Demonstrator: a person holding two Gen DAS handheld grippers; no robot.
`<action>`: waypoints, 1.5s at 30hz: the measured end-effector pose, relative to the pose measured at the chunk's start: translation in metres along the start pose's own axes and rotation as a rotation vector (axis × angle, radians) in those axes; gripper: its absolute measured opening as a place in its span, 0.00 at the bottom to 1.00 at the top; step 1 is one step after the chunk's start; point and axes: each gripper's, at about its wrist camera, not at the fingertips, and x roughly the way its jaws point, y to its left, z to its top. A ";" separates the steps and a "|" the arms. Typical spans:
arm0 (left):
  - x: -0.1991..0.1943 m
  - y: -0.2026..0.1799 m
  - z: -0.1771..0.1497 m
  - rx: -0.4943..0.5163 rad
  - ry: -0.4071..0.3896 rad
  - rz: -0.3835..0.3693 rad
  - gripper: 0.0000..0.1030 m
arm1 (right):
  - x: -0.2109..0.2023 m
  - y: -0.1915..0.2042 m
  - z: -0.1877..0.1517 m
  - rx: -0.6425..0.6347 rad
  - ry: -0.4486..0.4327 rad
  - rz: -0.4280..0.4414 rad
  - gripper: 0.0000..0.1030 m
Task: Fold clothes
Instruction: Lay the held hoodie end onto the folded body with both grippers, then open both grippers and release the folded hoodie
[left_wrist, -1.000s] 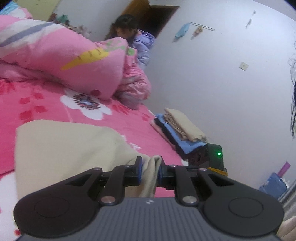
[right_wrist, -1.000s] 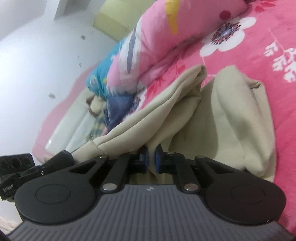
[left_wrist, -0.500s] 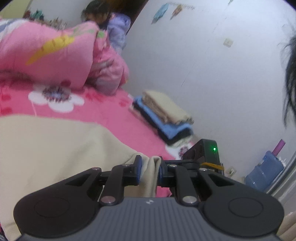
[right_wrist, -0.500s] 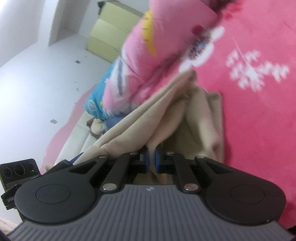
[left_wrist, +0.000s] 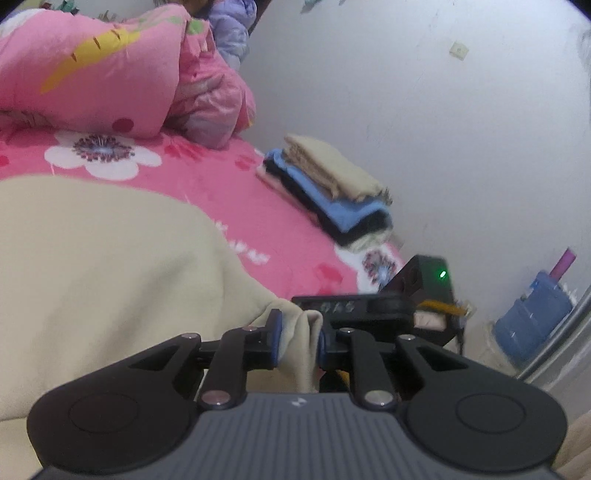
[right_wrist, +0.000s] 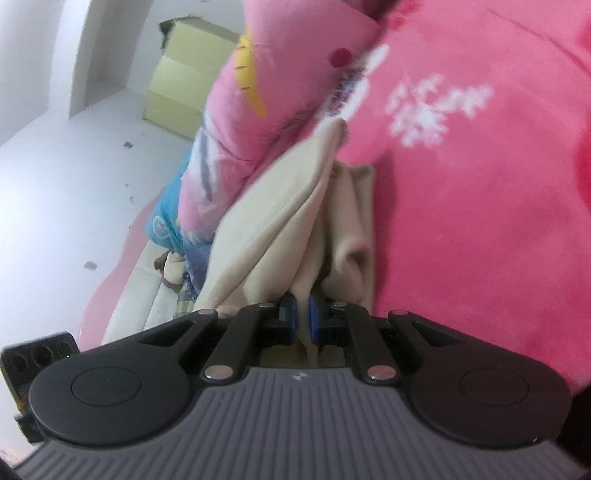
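Observation:
A beige garment (left_wrist: 110, 258) lies spread over the pink floral bedspread (left_wrist: 229, 192). My left gripper (left_wrist: 298, 334) is shut on a bunched edge of it at the near right. In the right wrist view the same beige garment (right_wrist: 280, 221) hangs in folds, stretched up from the bed, and my right gripper (right_wrist: 303, 317) is shut on a thin fold of it. The part of the cloth between the two grippers is hidden.
A stack of folded clothes (left_wrist: 328, 188) sits at the bed's right edge by the white wall. A pink quilt (left_wrist: 96, 70) is heaped at the head of the bed. A person in a lilac jacket (left_wrist: 229, 26) sits behind it. A blue container (left_wrist: 532, 317) stands on the floor.
Both grippers have moved with the garment still held. The cloth now covers more of the left wrist view, and in the right wrist view it has gathered into a narrower, more upright bundle.

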 end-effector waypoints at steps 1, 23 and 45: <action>0.003 0.001 -0.004 0.001 0.011 -0.001 0.17 | -0.003 -0.004 -0.001 0.021 -0.003 0.009 0.05; -0.061 -0.033 -0.069 0.186 -0.011 0.037 0.71 | -0.010 0.078 -0.026 -0.476 0.017 -0.310 0.11; -0.136 0.063 -0.095 -0.132 -0.219 0.142 0.68 | 0.042 0.107 -0.059 -0.859 0.158 -0.529 0.48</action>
